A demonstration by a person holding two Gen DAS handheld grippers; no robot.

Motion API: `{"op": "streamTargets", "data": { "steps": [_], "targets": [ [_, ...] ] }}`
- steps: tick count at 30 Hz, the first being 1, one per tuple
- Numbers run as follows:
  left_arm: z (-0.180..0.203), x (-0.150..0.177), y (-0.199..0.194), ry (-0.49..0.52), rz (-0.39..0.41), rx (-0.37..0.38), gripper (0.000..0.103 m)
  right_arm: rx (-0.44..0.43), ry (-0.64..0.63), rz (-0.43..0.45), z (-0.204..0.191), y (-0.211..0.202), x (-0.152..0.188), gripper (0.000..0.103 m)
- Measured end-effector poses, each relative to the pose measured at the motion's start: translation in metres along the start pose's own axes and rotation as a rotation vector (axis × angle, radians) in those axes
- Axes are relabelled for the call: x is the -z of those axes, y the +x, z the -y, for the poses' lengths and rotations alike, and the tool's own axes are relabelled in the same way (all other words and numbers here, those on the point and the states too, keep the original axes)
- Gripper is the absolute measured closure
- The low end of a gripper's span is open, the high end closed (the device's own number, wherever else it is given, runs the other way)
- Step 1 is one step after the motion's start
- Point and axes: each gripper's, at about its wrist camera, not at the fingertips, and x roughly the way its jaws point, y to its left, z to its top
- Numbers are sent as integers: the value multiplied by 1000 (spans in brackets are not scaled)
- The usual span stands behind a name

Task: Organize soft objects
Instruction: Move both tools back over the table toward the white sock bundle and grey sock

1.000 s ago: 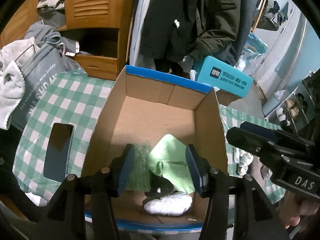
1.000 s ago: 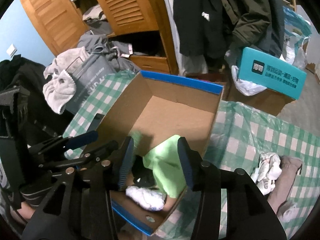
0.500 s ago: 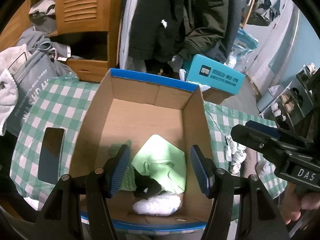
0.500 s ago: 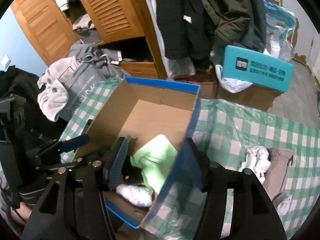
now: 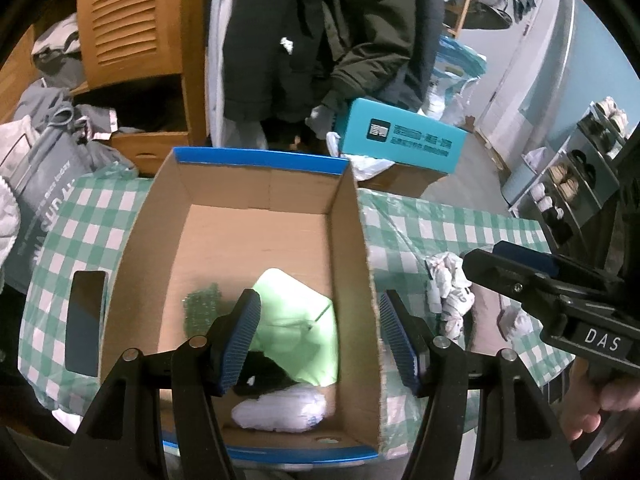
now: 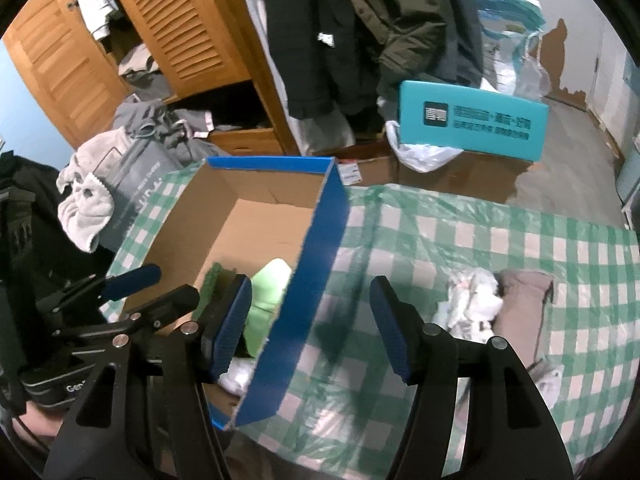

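A cardboard box (image 5: 256,240) with a blue rim holds a light green cloth (image 5: 296,320), a dark green piece (image 5: 200,304), something black and a white bundle (image 5: 280,408). My left gripper (image 5: 320,340) hangs open over the box's right wall, holding nothing. My right gripper (image 6: 311,328) hovers above that blue wall (image 6: 316,280), its jaws opening, with nothing gripped. On the checked cloth to the right lie a crumpled white rag (image 6: 472,300) and a pinkish-grey cloth (image 6: 524,300). Each gripper shows in the other's view: the right gripper (image 5: 520,276), the left gripper (image 6: 128,284).
A dark phone (image 5: 86,320) lies on the green checked tablecloth (image 6: 460,240) left of the box. A grey bag (image 5: 44,200) with towels is at far left. Behind stand a teal carton (image 6: 472,120), hanging coats and a wooden wardrobe (image 6: 180,40).
Both grippers have drifted right, from over the box's middle to its right wall, and their jaws have widened. The green cloth that was between them now lies loose in the box.
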Motion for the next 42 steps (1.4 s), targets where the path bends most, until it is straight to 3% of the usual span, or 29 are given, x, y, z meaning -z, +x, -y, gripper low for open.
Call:
{"op": "streamTargets", "data": {
  "steps": [42],
  "targets": [
    [138, 18, 48, 232, -113, 59, 39, 178, 261, -5, 160, -59, 68, 40]
  ]
}}
